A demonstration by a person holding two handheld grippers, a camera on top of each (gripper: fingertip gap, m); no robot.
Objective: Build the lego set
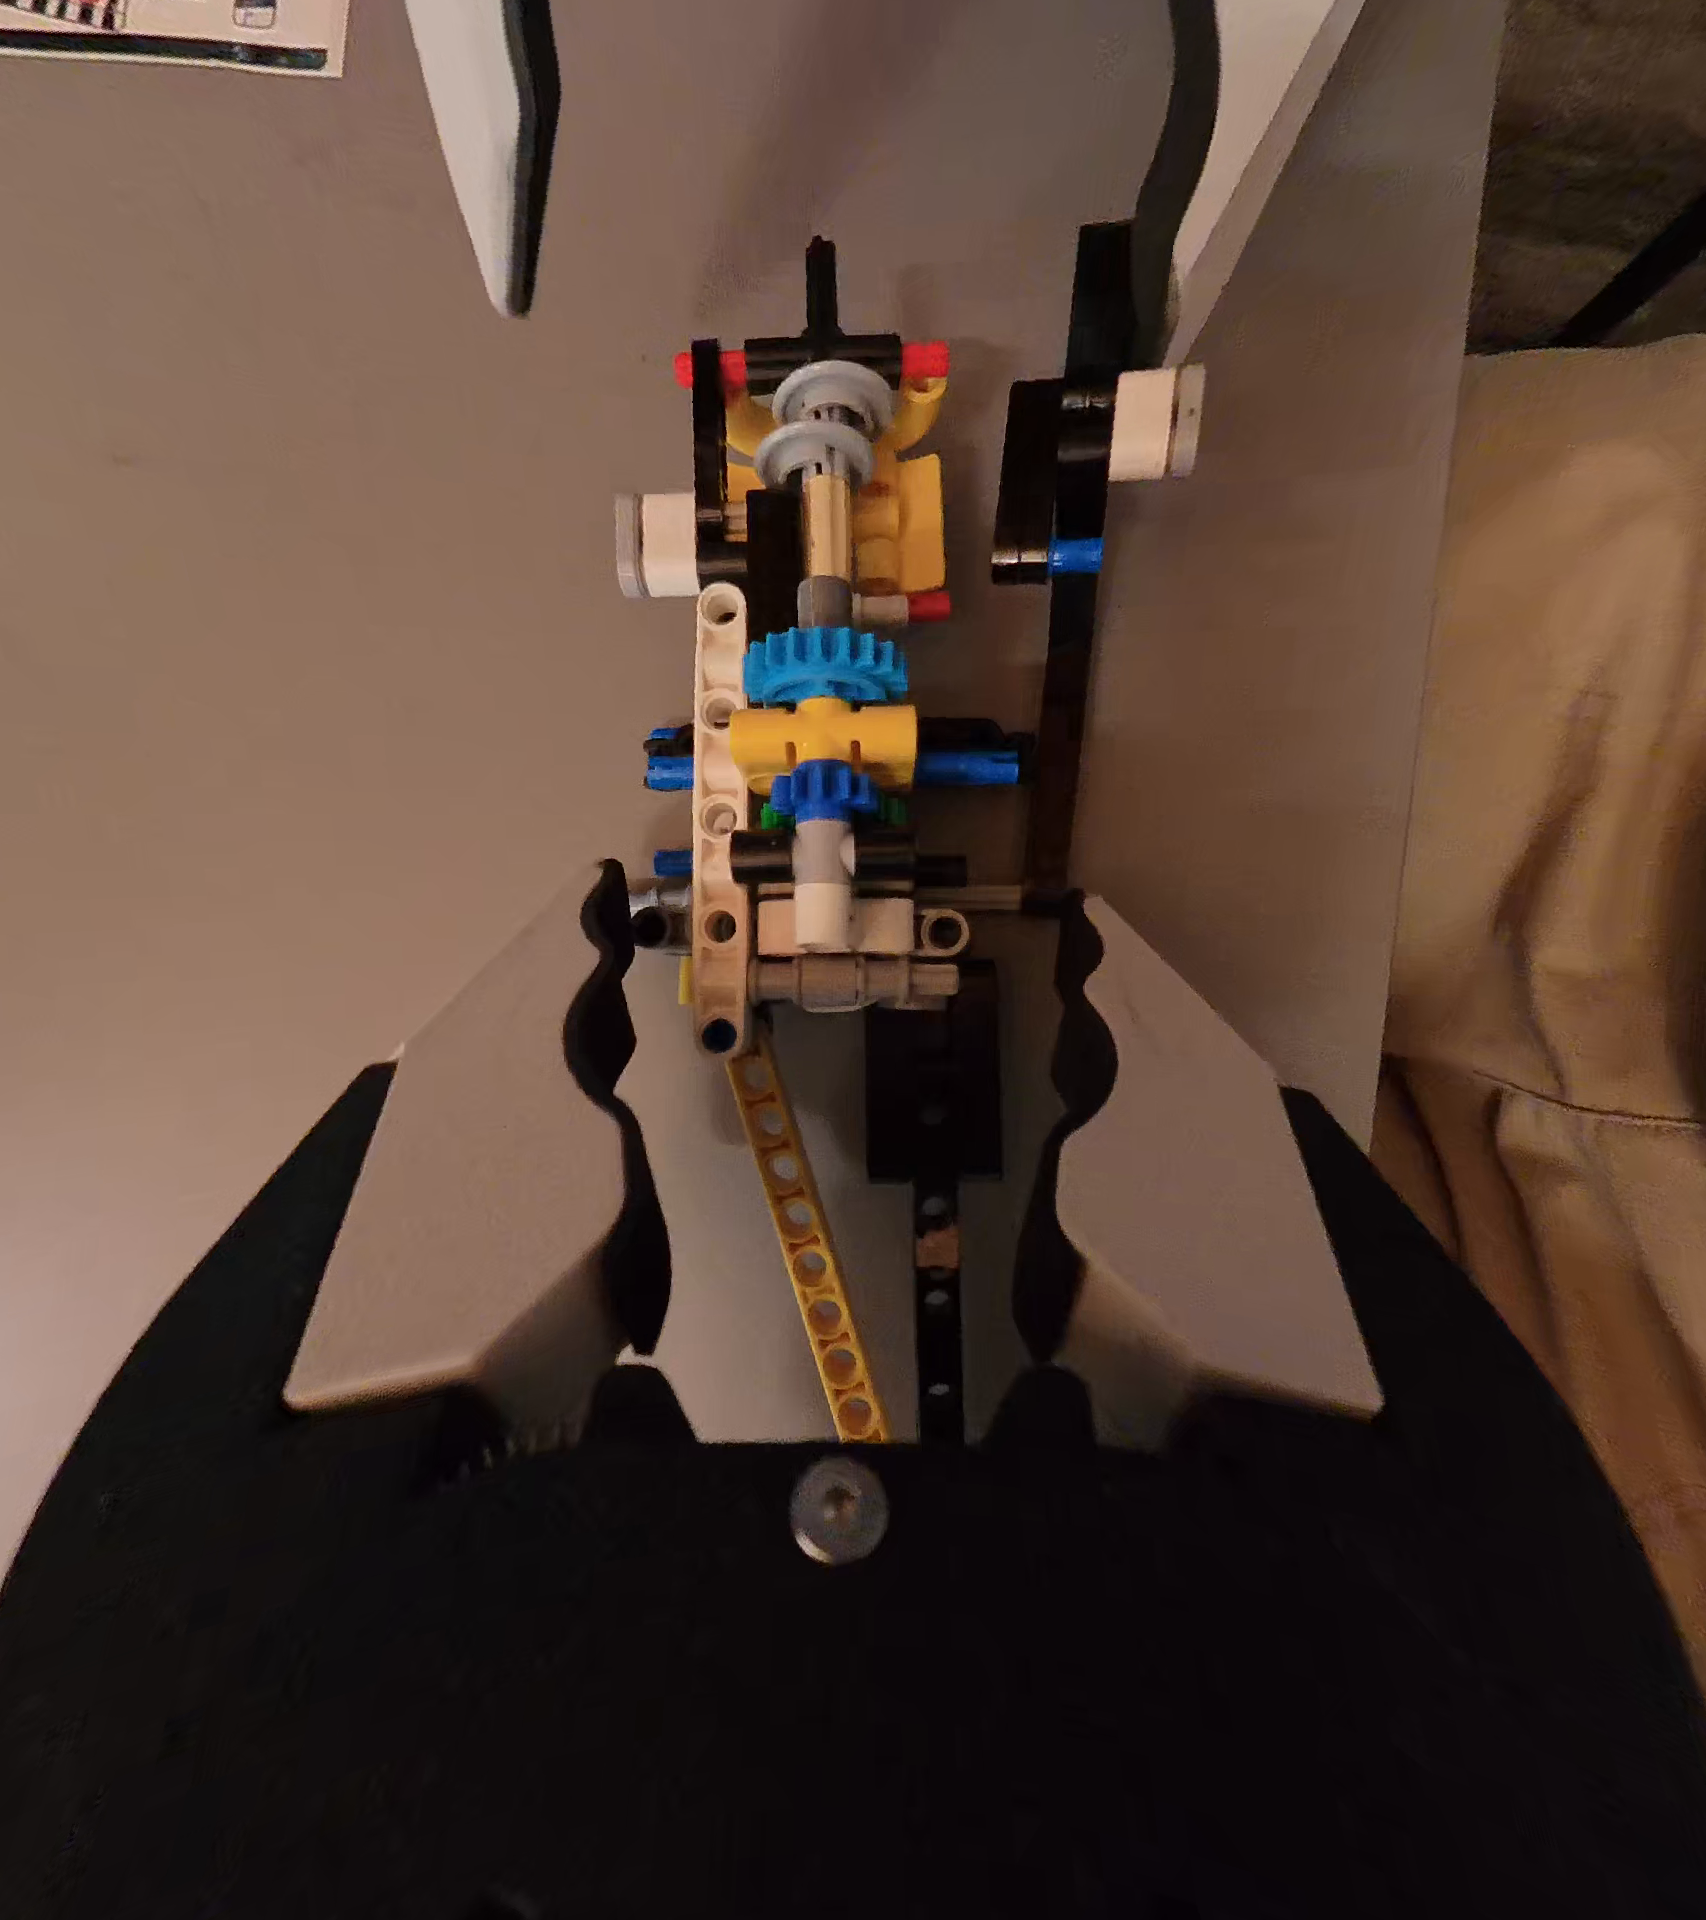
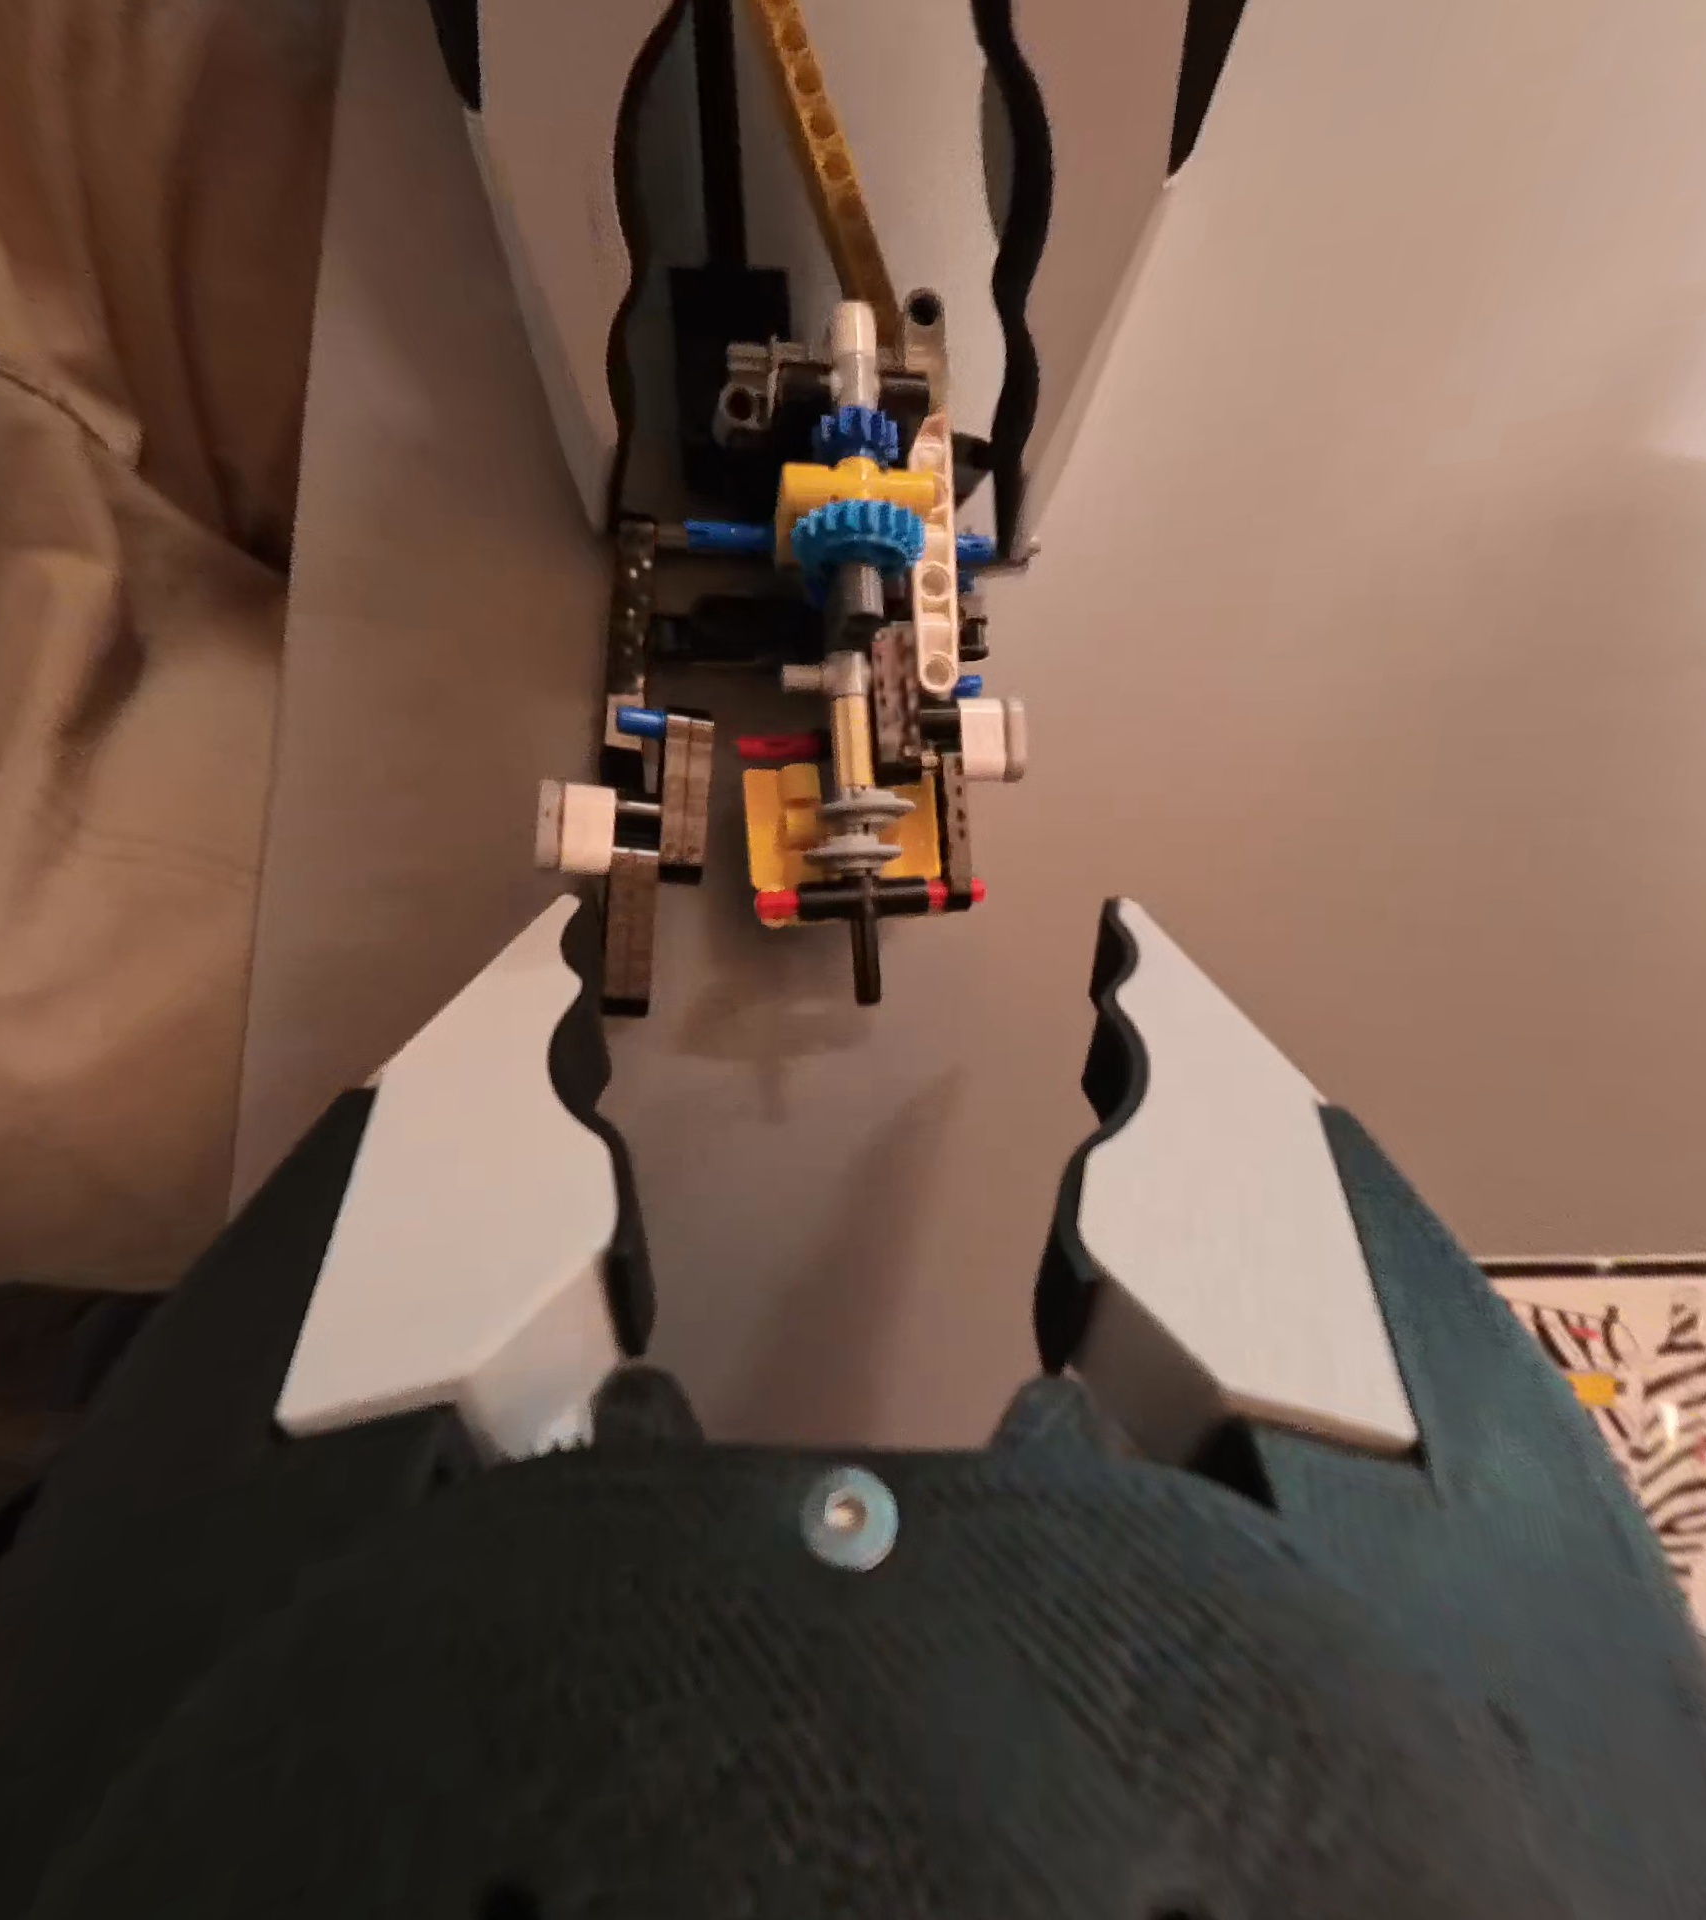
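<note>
A partly built lego model lies on the grey table: blue gears, yellow blocks, a white beam, grey pulleys on a centre axle, and white cylinders on both sides. A long black beam runs along its right side. A yellow holed beam and a black beam trail back between my left fingers. My left gripper is shut across the model's near end, with its fingertips touching both sides. My right gripper is open and empty at the model's other end. Its left fingertip is beside the black beam's tip.
A printed instruction sheet lies on the table, also at the top left of the left wrist view. The table edge runs along one side of the model, with tan fabric beyond it. The gap from one gripper's tips to the other's is roughly 8 cm.
</note>
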